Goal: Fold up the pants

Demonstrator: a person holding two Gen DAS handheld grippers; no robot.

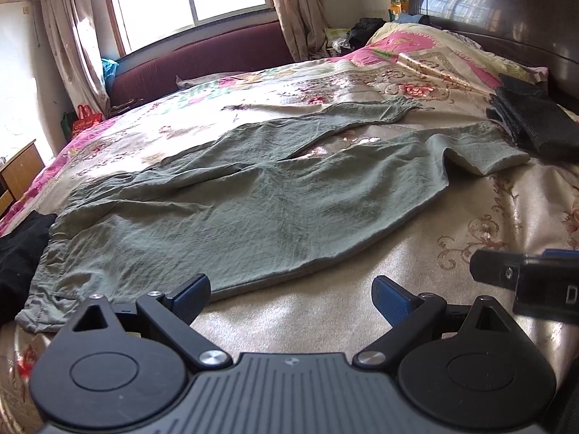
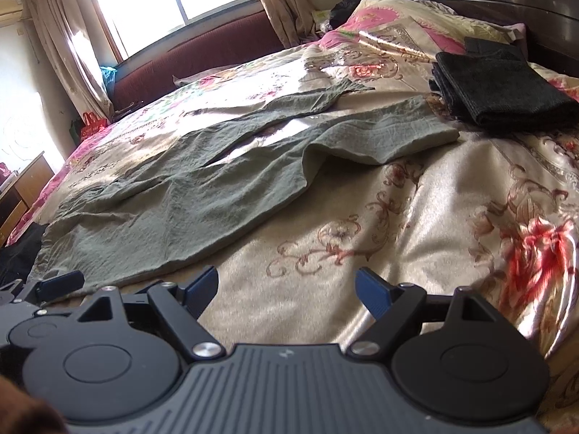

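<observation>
Grey-green pants (image 1: 231, 209) lie spread flat on the floral bedspread (image 1: 343, 307), waist at the near left, two legs splayed toward the headboard; they also show in the right wrist view (image 2: 188, 195). My left gripper (image 1: 291, 294) is open and empty, just short of the pants' near edge. My right gripper (image 2: 287, 291) is open and empty over bare bedspread (image 2: 416, 235), right of the pants. Part of the right gripper shows in the left wrist view (image 1: 524, 278), and the left one shows in the right wrist view (image 2: 50, 287).
A folded dark garment (image 2: 503, 90) lies near the headboard (image 1: 506, 11) by the leg ends. Black clothing (image 1: 18, 253) sits at the left bed edge. A maroon bench (image 1: 202, 58) and window are beyond the bed; a wooden table (image 1: 18, 170) stands far left.
</observation>
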